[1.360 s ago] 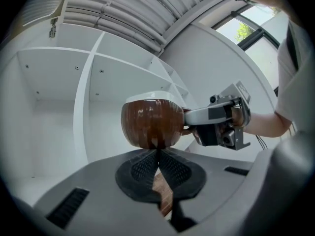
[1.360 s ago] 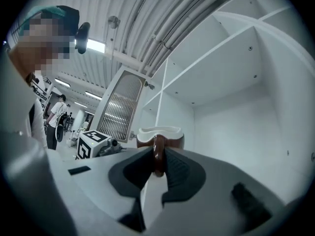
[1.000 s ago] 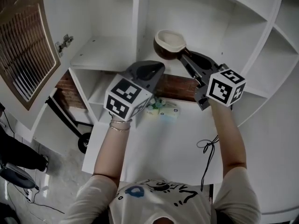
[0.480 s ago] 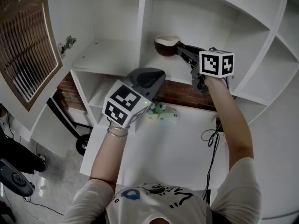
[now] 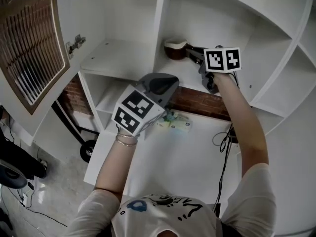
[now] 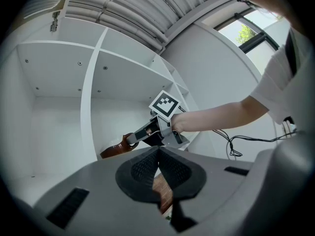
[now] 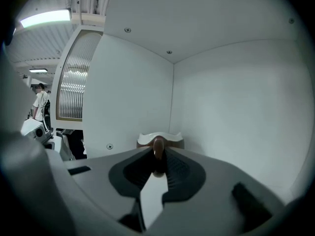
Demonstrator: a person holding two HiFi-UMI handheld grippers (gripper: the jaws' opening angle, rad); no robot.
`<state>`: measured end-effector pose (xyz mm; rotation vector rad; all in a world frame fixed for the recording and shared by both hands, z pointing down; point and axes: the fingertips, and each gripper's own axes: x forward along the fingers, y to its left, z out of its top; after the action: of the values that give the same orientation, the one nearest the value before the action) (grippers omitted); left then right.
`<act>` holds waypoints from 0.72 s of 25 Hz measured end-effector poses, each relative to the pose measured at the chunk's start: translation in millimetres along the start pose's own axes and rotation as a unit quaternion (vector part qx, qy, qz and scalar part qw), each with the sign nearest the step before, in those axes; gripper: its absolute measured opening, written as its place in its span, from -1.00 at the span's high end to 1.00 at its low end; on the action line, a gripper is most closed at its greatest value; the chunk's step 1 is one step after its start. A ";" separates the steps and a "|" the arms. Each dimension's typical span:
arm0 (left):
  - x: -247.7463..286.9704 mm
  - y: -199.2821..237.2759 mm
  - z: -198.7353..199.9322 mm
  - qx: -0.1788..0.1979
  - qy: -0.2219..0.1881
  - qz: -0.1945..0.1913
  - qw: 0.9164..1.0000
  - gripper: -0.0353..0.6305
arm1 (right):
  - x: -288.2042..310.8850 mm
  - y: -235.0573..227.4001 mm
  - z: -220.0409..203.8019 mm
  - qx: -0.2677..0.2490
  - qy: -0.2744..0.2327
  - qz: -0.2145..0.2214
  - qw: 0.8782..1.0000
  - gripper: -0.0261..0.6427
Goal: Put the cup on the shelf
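Observation:
A brown cup [image 5: 175, 49] with a cream inside sits low in the middle shelf compartment, at or just above the white shelf board [image 5: 190, 76]; whether it touches I cannot tell. My right gripper [image 5: 191, 54] is shut on the cup's handle, seen in the right gripper view with the cup [image 7: 160, 140] just past the jaws of the right gripper [image 7: 157, 157]. My left gripper [image 5: 159, 83] hangs below the shelf, shut and empty. From the left gripper view, the left gripper [image 6: 158, 157] faces the cup [image 6: 114, 150] and the right gripper [image 6: 136, 137].
A vertical divider [image 5: 159, 28] stands left of the cup's compartment. A ribbed cabinet door [image 5: 29, 48] hangs open at far left. Below is a white table [image 5: 182, 154] with small packets [image 5: 173, 123] at its back and a black cable [image 5: 222, 142]. A person [image 7: 40, 103] stands far off.
My right gripper has carried the cup up and deeper into the shelf compartment, tilting it level. The left gripper has barely moved.

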<state>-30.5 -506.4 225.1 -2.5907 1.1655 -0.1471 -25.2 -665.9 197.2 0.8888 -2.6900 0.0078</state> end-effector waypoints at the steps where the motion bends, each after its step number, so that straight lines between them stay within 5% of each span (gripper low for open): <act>1: -0.2 0.2 -0.6 0.000 0.000 0.000 1.000 0.85 | 2.4 -1.0 -0.8 0.002 0.001 0.000 1.000 0.74; 10: -3.4 0.7 -4.9 0.000 0.007 -0.003 1.000 0.85 | 23.1 -20.1 -11.5 0.044 0.038 -0.001 0.998 0.73; 18: -5.7 1.4 -11.1 -0.007 0.009 -0.001 1.000 0.85 | 33.6 -24.5 -13.1 0.024 0.062 -0.016 0.998 0.73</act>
<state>-37.6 -505.5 235.3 -2.6081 1.1742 -0.1623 -32.7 -704.0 217.1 0.9143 -2.5700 0.1185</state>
